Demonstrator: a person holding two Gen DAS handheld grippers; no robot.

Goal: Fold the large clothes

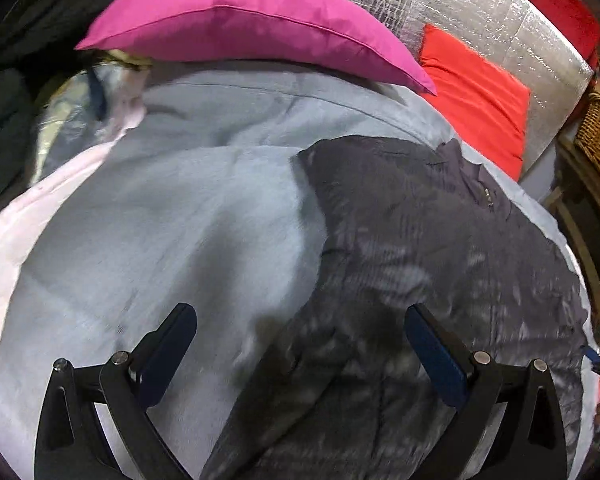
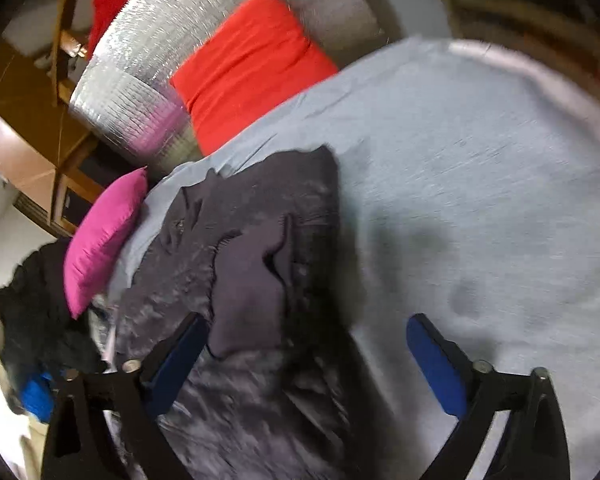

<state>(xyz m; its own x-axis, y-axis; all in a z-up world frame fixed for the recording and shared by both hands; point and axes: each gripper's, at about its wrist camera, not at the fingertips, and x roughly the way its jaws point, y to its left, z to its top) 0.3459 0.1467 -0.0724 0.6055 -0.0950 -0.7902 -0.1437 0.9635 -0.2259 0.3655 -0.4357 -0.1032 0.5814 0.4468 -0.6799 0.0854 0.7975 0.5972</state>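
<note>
Garment: a dark grey jacket [image 1: 420, 248] lies on the pale blue bedsheet [image 1: 180, 208], filling the lower right of the left wrist view and the lower left to centre of the right wrist view.
Done so far: it looks partly folded, with a flap or sleeve laid over the body (the right wrist view shows it as a smoother panel on top of the shinier fabric); the far edge reads fairly straight.
Left to do: I judge at least one more fold is needed, since the jacket is spread long and the near part runs out of frame at the bottom of both views.
Left gripper [image 1: 300, 332]: jaws wide apart, nothing between the pads; it hangs above the jacket's left edge, pointing steeply down and forward.
Right gripper [image 2: 308, 340]: jaws wide apart and empty, tilted down over the jacket's right edge, one finger over cloth and the other over bare sheet.
Surroundings: a pink pillow [image 1: 252, 20] at the upper centre of the left view, a red cushion [image 1: 476, 100] at upper right.
Sharpness: both views are smeared, so seams are hard to read.
</note>
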